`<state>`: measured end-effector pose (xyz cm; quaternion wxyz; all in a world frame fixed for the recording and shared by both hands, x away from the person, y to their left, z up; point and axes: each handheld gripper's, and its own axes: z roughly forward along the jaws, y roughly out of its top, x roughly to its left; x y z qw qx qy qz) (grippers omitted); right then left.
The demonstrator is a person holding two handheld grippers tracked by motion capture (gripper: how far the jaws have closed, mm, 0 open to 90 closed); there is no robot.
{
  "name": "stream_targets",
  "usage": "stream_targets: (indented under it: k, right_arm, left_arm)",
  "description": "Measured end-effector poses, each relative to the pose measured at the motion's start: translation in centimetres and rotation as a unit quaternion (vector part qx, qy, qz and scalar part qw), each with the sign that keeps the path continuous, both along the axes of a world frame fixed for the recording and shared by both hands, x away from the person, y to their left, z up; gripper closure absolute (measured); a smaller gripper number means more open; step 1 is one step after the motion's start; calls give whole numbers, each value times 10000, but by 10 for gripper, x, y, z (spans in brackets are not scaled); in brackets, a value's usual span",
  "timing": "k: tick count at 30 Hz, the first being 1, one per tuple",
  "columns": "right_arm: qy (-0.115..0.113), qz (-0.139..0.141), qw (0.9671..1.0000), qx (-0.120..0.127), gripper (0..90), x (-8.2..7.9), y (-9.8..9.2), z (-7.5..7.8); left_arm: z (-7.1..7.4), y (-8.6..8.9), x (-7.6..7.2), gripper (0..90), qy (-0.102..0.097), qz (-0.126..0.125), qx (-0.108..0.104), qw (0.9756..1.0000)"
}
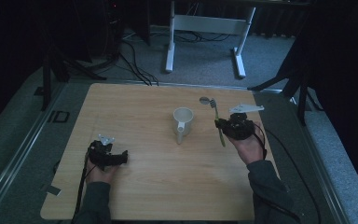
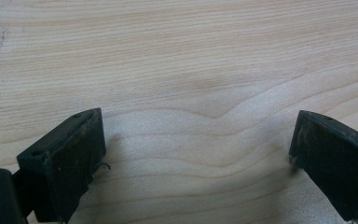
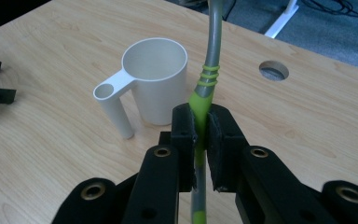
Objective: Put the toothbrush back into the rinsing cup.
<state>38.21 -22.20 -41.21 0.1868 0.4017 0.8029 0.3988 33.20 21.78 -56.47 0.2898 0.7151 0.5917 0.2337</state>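
Black pads of my right gripper (image 3: 200, 135) are clamped on the green grip section of a toothbrush (image 3: 204, 88), held lifted just beside the white cup (image 3: 156, 79). I judge the toothbrush light, slim and slightly flexible, smooth on its grey neck; the green section is the sound hold. My left gripper (image 2: 198, 149) rests gaping, nothing between its pads. Table (image 1: 144, 186) offers clear room leftward; its right edge runs close by my right hand.

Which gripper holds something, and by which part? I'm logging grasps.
The right gripper clamps the green-handled utensil on its green handle; the left gripper holds nothing.
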Motion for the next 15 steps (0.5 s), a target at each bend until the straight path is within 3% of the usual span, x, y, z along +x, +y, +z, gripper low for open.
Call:
stream_targets:
  k: [15]
  right_arm:
    - [-290,-29,9992,260,819,0,4,2]
  left_arm:
    - [0,0,0,38,3,-8,4,10000]
